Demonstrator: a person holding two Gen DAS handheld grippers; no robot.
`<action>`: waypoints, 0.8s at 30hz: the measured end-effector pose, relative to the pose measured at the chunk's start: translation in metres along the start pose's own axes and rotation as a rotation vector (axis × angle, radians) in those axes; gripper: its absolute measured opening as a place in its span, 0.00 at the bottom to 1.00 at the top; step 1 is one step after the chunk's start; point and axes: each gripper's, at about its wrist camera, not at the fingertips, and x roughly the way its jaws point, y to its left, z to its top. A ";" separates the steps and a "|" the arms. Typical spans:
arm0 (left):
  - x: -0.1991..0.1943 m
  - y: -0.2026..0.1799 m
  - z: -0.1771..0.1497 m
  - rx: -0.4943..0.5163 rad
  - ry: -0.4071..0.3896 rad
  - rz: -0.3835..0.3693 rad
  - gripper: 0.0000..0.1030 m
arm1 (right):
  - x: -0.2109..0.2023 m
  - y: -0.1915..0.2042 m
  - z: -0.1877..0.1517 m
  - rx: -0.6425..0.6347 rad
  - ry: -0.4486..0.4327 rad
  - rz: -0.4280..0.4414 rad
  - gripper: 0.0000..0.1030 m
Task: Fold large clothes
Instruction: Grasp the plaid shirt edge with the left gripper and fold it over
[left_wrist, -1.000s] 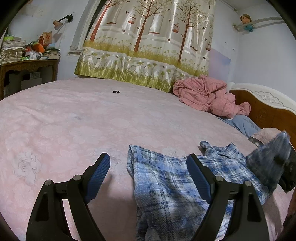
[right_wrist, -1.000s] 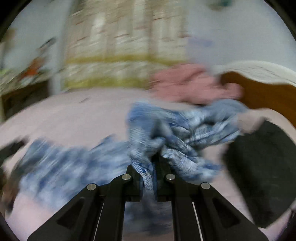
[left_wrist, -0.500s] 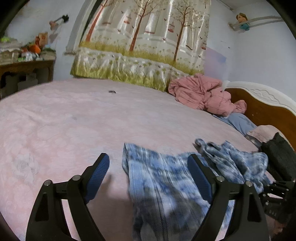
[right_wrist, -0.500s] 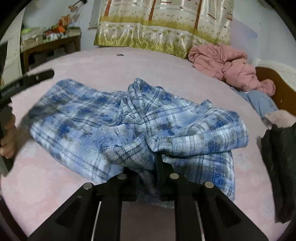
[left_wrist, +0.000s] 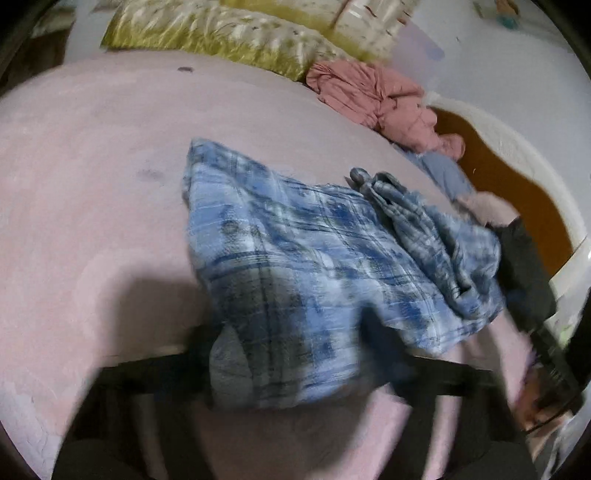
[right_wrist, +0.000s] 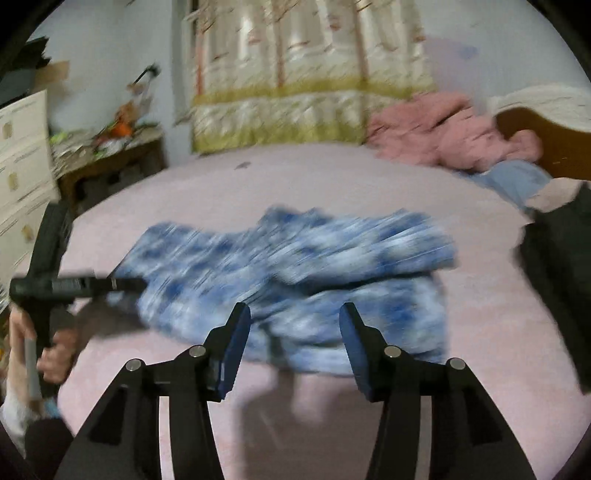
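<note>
From the left wrist, the left gripper (left_wrist: 295, 354) has dipped toward the blue plaid shirt (left_wrist: 317, 258), which lies rumpled on the pink bed (left_wrist: 92, 155). Its jaws have just been closing, with the near hem bunched between them; the blur hides whether the pads press on it yet.

From the right wrist, the right gripper (right_wrist: 295, 332) has let go: a second ago it pinched the cloth, now its jaws have just been opening and stand apart, empty, just short of the shirt (right_wrist: 295, 277). I judge the hold is passing to the left side for spreading.
</note>
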 end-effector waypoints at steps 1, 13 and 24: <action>0.000 -0.002 0.000 -0.006 -0.017 -0.003 0.26 | -0.003 -0.006 0.002 0.018 -0.018 -0.033 0.53; -0.059 -0.131 0.037 0.336 -0.301 -0.029 0.14 | 0.036 -0.090 0.014 0.305 0.109 -0.090 0.56; -0.033 -0.142 0.022 0.363 -0.301 0.076 0.15 | 0.128 -0.048 0.098 0.130 0.277 0.546 0.28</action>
